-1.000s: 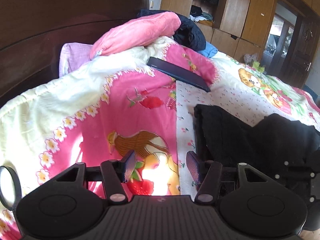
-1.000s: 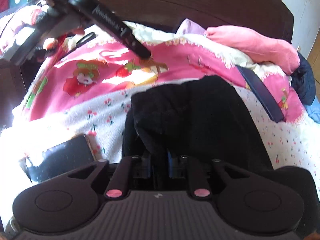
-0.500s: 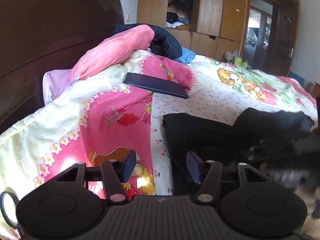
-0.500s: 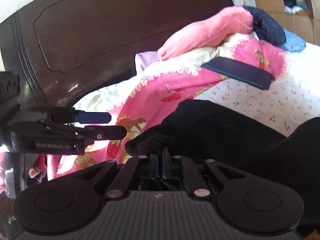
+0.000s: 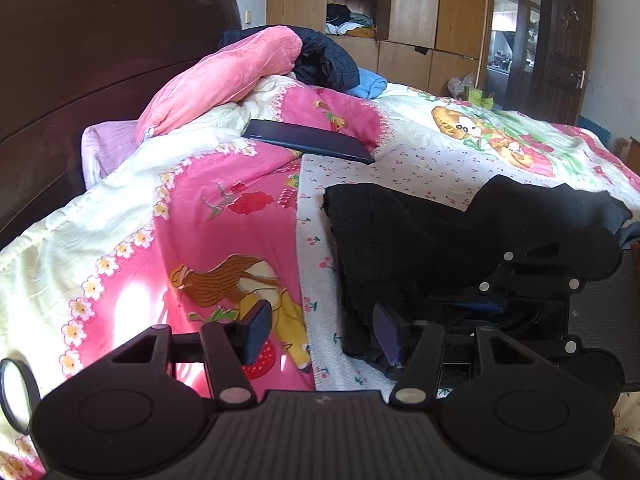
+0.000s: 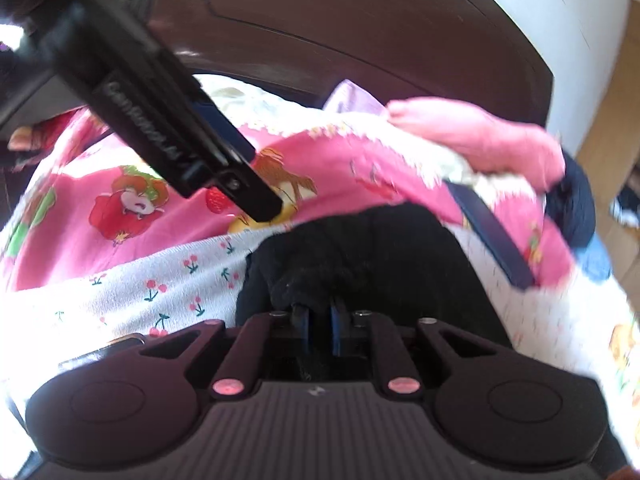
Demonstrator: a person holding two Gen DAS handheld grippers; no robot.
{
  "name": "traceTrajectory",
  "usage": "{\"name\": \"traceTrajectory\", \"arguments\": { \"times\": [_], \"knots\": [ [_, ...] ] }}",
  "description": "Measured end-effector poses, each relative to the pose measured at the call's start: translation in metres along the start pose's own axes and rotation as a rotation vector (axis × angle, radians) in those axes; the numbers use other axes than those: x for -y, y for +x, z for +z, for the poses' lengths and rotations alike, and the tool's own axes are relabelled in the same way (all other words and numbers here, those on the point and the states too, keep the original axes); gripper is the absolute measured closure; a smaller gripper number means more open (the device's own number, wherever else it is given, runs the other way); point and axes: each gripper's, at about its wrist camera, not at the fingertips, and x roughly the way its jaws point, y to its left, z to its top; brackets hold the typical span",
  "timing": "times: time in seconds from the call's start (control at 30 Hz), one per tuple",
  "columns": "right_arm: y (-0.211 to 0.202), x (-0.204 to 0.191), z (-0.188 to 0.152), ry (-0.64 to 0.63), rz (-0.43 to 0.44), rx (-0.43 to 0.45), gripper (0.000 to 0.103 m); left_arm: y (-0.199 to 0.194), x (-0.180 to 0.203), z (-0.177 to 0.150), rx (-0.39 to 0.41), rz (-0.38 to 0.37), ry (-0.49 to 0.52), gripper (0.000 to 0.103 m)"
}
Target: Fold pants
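The black pants (image 5: 404, 236) lie folded on the cartoon bedspread (image 5: 208, 248). In the left wrist view my left gripper (image 5: 322, 334) is open and empty, just above the bedspread at the pants' near left edge. The right gripper (image 5: 472, 306) shows there at the right, low against the pants. In the right wrist view my right gripper (image 6: 319, 322) is shut on a bunched fold of the pants (image 6: 360, 252). The left gripper (image 6: 248, 188) hangs above the bedspread at upper left.
A dark flat tablet (image 5: 308, 146) lies on the quilt beyond the pants. A pink pillow (image 5: 224, 80), a dark jacket (image 5: 324, 62) and a blue cloth lie by the dark wooden headboard (image 5: 100, 40). Wardrobes and a door stand behind the bed.
The right gripper, still shut on the pants fold, has swung from a level view back down to look along the bed. The left gripper stayed open and shifted only a little.
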Motion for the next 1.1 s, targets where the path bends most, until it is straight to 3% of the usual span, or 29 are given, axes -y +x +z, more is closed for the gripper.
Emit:
{"name": "traceTrajectory", "arguments": {
  "times": [0.07,0.1,0.13,0.2,0.4,0.5,0.53,0.6,0.67,0.73,0.8,0.9,0.97,1.03,1.1],
  "knots": [
    [-0.002,0.001,-0.003,-0.025,0.004,0.001,0.089,-0.004,-0.007,-0.003,-0.006,0.009,-0.007,0.034],
    [-0.006,0.001,-0.006,-0.045,-0.004,-0.007,0.082,-0.006,-0.009,-0.005,-0.010,0.012,-0.006,0.034],
    [-0.010,0.002,-0.009,-0.054,-0.010,-0.016,0.066,-0.008,-0.010,-0.006,-0.013,0.016,0.001,0.034],
    [-0.021,0.004,-0.013,-0.054,0.001,-0.021,0.049,-0.010,-0.010,-0.008,-0.014,0.024,0.026,0.034],
    [-0.026,-0.013,-0.005,-0.143,-0.033,0.026,0.049,-0.008,-0.011,-0.008,0.007,0.012,0.033,0.034],
    [0.002,-0.016,0.005,-0.147,-0.069,0.020,0.053,-0.008,-0.015,-0.010,0.012,0.010,0.008,0.034],
    [0.011,-0.015,0.007,-0.144,-0.073,0.011,0.066,-0.010,-0.015,-0.011,0.012,0.013,0.009,0.034],
    [0.027,-0.013,0.009,-0.112,-0.057,-0.018,0.076,-0.011,-0.016,-0.013,0.011,0.022,0.011,0.034],
    [0.034,-0.005,0.010,-0.020,-0.022,-0.051,0.087,-0.012,-0.018,-0.016,0.009,0.021,0.002,0.034],
    [0.028,0.014,0.015,0.155,0.037,-0.063,0.095,-0.014,-0.020,-0.017,0.014,0.021,0.001,0.034],
    [0.015,0.041,0.022,0.370,0.094,-0.051,0.095,-0.017,-0.021,-0.017,0.022,0.018,-0.001,0.034],
    [0.002,0.058,0.035,0.523,0.121,0.002,0.094,-0.020,-0.024,-0.016,0.041,0.018,-0.011,0.034],
    [0.007,0.057,0.039,0.552,0.126,0.002,0.094,-0.020,-0.026,-0.014,0.051,0.021,-0.025,0.034],
    [0.027,0.047,0.032,0.551,0.128,-0.058,0.094,-0.016,-0.027,-0.014,0.046,0.017,-0.039,0.034],
    [0.045,0.025,0.017,0.479,0.119,-0.098,0.093,-0.012,-0.023,-0.013,0.048,0.013,-0.029,0.034]
  ]
}}
